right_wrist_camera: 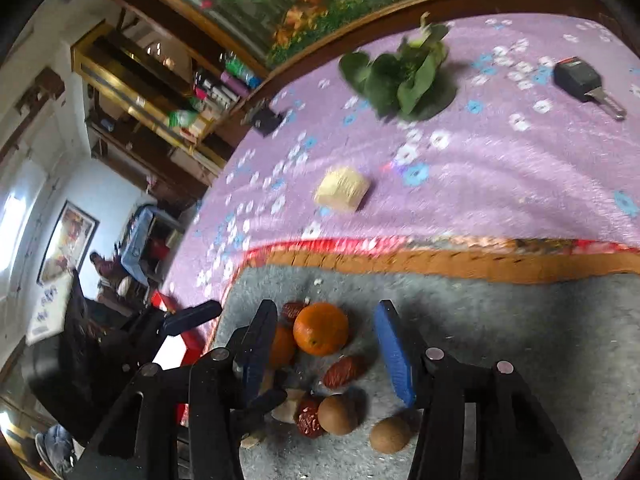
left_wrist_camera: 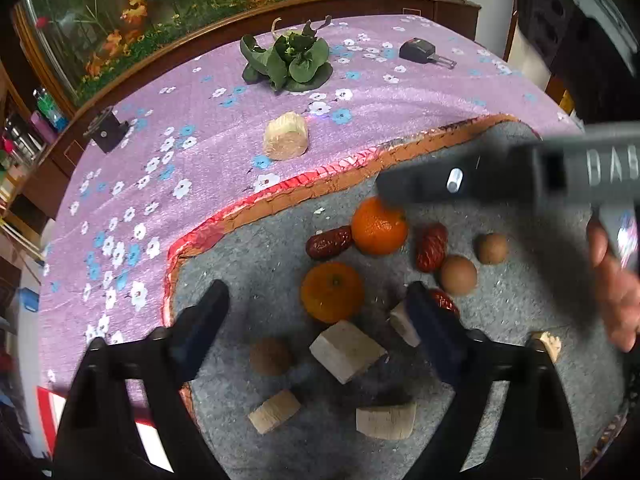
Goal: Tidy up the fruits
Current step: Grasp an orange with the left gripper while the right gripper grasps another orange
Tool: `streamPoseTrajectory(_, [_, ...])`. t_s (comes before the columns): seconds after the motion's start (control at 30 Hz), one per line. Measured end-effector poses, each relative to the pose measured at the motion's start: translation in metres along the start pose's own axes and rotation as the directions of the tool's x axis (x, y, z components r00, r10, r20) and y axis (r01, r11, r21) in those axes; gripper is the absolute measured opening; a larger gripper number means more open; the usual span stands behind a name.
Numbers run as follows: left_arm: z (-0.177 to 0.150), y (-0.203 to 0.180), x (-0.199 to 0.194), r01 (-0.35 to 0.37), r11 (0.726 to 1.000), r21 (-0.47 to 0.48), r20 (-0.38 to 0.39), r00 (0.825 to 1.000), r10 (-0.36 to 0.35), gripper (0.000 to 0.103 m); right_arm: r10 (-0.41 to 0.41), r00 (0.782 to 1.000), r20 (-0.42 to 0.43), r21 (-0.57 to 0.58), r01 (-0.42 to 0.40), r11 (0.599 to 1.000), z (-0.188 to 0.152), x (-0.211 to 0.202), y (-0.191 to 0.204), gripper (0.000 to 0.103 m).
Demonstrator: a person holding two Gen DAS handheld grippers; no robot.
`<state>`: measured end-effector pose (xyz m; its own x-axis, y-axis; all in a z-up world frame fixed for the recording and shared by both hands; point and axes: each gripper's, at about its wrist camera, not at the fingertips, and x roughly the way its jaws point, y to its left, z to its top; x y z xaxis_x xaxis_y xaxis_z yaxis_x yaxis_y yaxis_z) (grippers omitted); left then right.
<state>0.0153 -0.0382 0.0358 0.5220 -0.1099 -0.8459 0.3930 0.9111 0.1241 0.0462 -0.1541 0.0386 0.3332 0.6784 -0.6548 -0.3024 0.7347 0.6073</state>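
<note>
On a grey felt mat (left_wrist_camera: 256,264) lie two oranges (left_wrist_camera: 379,226) (left_wrist_camera: 332,292), three red dates (left_wrist_camera: 329,242), several brown round fruits (left_wrist_camera: 458,274) and several pale cut blocks (left_wrist_camera: 346,351). My left gripper (left_wrist_camera: 320,300) is open above the near orange and holds nothing. My right gripper (right_wrist_camera: 326,320) is open and empty, its fingers on either side of the far orange (right_wrist_camera: 321,329), above it. The right gripper's body (left_wrist_camera: 520,176) crosses the left wrist view at the right.
The mat lies on a purple flowered tablecloth (left_wrist_camera: 200,120) and has an orange-red border (left_wrist_camera: 304,192). On the cloth are a pale block (left_wrist_camera: 285,136), leafy greens (left_wrist_camera: 289,60), a car key (left_wrist_camera: 424,53) and a small black box (left_wrist_camera: 106,131). A fish tank (left_wrist_camera: 160,12) stands behind.
</note>
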Motion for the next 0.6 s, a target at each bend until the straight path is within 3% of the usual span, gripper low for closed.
streamPoseTrajectory(0.13, [0.001,0.001,0.001,0.054,0.999,0.006,0.012,0.998,-0.054,0.064,0.009,1.000,-0.022,-0.022,-0.010,1.000,-0.002,0.010,0.010,0.050])
streamPoseTrajectory(0.37, [0.002,-0.011,0.001,0.069,0.996,0.061,0.029,0.997,-0.071,0.064,-0.045,0.997,-0.064,-0.030,0.043,0.999,-0.004,0.032,0.009,0.049])
streamPoseTrajectory(0.47, [0.004,-0.003,0.007,0.118,0.993,0.020,0.004,0.993,-0.119,0.064,-0.062,0.995,-0.078,-0.047,0.058,0.997,-0.005,0.038,0.013,0.035])
streamPoseTrajectory(0.6, [0.003,0.009,0.010,0.184,0.981,-0.055,-0.013,0.983,-0.185,0.063,0.026,0.996,-0.088,0.014,-0.025,1.000,-0.003,0.035,0.006,0.034])
